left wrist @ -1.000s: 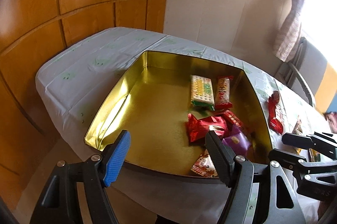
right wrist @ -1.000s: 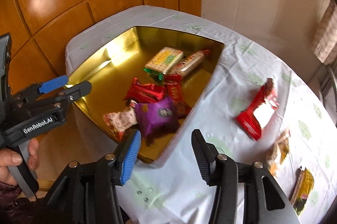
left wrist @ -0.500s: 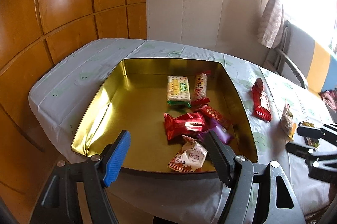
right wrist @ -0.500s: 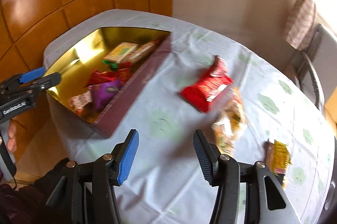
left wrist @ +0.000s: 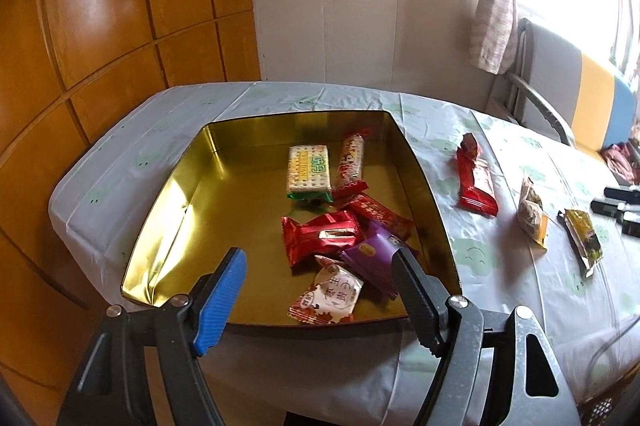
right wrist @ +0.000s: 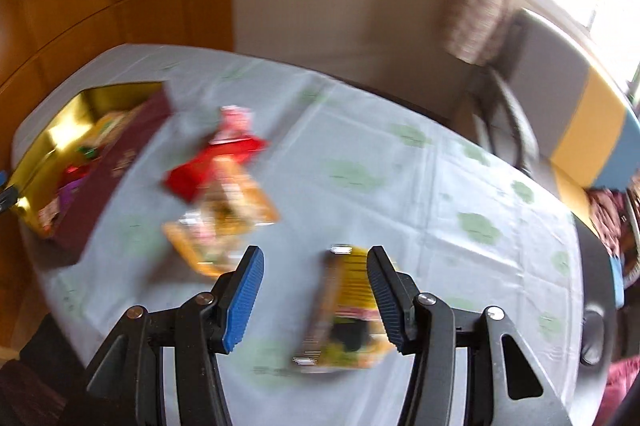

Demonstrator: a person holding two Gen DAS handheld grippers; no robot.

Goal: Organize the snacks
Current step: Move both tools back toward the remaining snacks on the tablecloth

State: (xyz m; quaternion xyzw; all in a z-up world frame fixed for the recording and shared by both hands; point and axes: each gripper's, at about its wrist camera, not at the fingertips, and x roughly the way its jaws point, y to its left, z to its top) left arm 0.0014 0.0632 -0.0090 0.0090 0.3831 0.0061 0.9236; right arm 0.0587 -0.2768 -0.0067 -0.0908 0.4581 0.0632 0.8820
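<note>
A gold tin (left wrist: pixel 176 209) sits at the table's left end and holds several snack packets, among them a purple one (left wrist: pixel 372 254) and a cracker pack (left wrist: pixel 308 169). My left gripper (left wrist: pixel 320 294) is open and empty above the tin's near rim. On the cloth to the right lie a red packet (left wrist: pixel 476 181), an orange packet (left wrist: pixel 532 214) and a yellow-green packet (left wrist: pixel 582 236). In the blurred right wrist view my right gripper (right wrist: pixel 316 296) is open, with the yellow-green packet (right wrist: pixel 348 310) between its fingers on the table. The red packet (right wrist: pixel 212 161) and orange packet (right wrist: pixel 224 218) lie beyond it.
The table wears a pale cloth with green prints (right wrist: pixel 440 193). Wood panelling (left wrist: pixel 100 25) stands to the left, a white wall behind. A chair with a yellow and blue cover (left wrist: pixel 592 97) and a curtain (left wrist: pixel 492 5) are at the right. The tin's dark outer wall (right wrist: pixel 112 177) faces right.
My right gripper has swung right, away from the tin, and dropped over the yellow-green packet. My left gripper has pulled back and turned a little right, staying open.
</note>
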